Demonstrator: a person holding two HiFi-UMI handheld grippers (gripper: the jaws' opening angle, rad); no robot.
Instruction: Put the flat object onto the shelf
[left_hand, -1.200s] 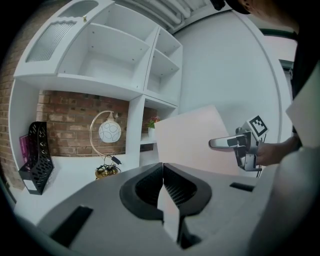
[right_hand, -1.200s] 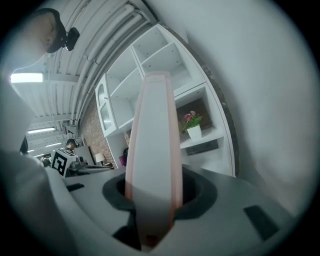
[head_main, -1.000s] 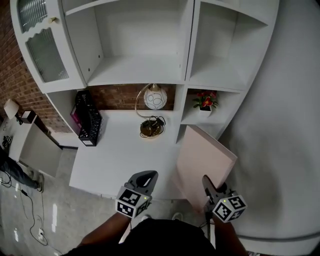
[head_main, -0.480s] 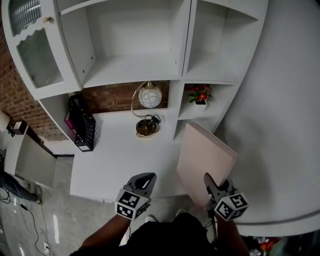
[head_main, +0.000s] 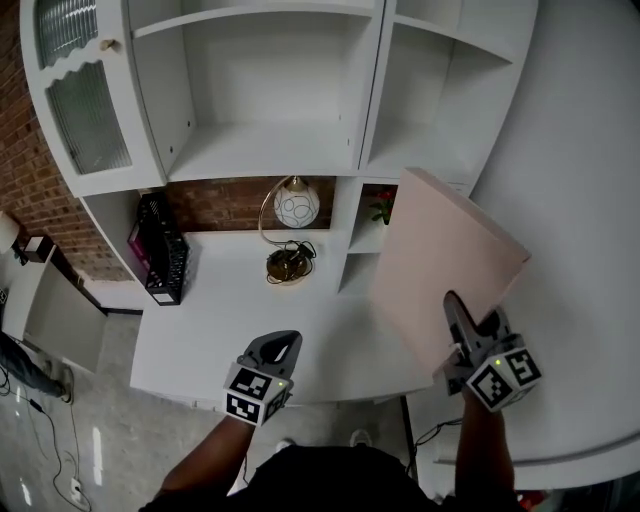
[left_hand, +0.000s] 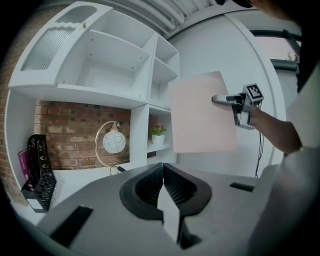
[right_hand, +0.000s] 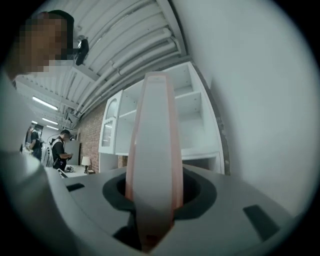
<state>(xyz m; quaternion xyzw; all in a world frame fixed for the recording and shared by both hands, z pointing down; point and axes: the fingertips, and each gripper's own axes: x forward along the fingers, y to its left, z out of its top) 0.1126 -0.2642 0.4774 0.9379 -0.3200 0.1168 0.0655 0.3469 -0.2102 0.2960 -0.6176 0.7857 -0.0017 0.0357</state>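
Note:
The flat object is a pale pink board (head_main: 447, 260), held up tilted in front of the white shelf unit's (head_main: 262, 150) right column. My right gripper (head_main: 462, 322) is shut on its lower edge. In the right gripper view the board (right_hand: 152, 150) stands edge-on between the jaws of the right gripper (right_hand: 152, 197). My left gripper (head_main: 283, 343) hangs low over the desk's front edge, shut and holding nothing. From the left gripper (left_hand: 162, 182) view, the board (left_hand: 200, 112) and the right gripper (left_hand: 235, 103) show at the upper right.
A globe lamp (head_main: 294, 206) and a black file holder (head_main: 165, 262) stand on the white desk (head_main: 230, 320). A small flower pot (head_main: 380, 208) shows partly behind the board. A glass cabinet door (head_main: 85, 110) is at the upper left, and a white wall (head_main: 590, 200) at the right.
My right gripper has lifted the pink board up and to the right, so that it now covers the flower compartment. The left gripper has stayed low and shut.

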